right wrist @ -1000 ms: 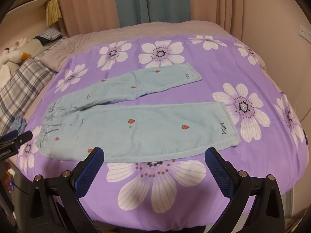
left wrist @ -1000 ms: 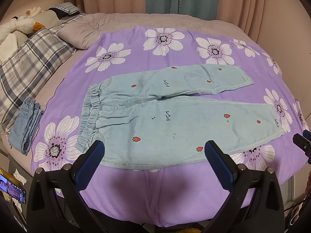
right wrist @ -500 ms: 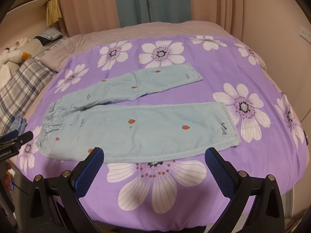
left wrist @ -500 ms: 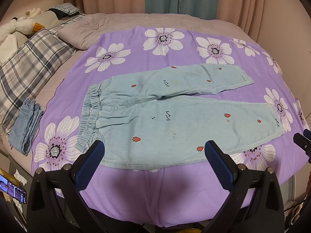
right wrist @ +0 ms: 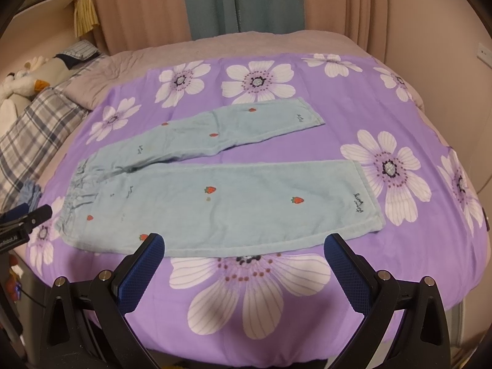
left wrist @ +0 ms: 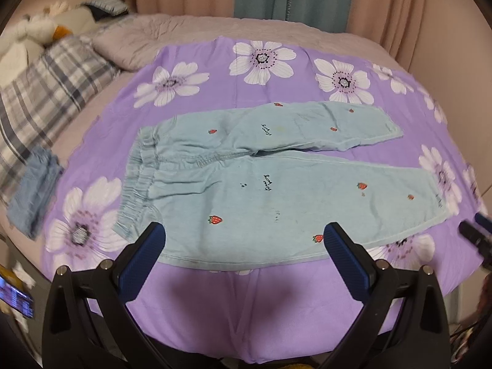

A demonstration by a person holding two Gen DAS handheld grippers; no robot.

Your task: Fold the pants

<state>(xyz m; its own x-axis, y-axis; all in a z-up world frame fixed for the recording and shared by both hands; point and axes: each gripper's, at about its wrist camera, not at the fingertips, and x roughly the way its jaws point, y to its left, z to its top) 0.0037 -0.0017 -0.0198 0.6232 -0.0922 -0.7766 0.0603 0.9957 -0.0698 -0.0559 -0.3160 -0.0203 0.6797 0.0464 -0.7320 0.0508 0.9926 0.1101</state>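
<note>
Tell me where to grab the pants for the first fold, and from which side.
Probably the near leg of the pants: left gripper at the waistband's near corner, right gripper at the near hem corner. Come from the near bed edge. The pants lie flat with legs spread, and that long edge faces both open grippers.

Pale blue pants [left wrist: 276,181] scattered with small red strawberries and dark script lettering lie on a purple bedspread [left wrist: 215,301] printed with large white flowers with dark-dotted centres. At far left sit a grey-and-white plaid pillow [left wrist: 40,98] and a folded piece of blue denim [left wrist: 33,190]. Behind the bed hang pink and teal curtains [right wrist: 240,3], and each black claw has blue textured pads [right wrist: 141,273].
</note>
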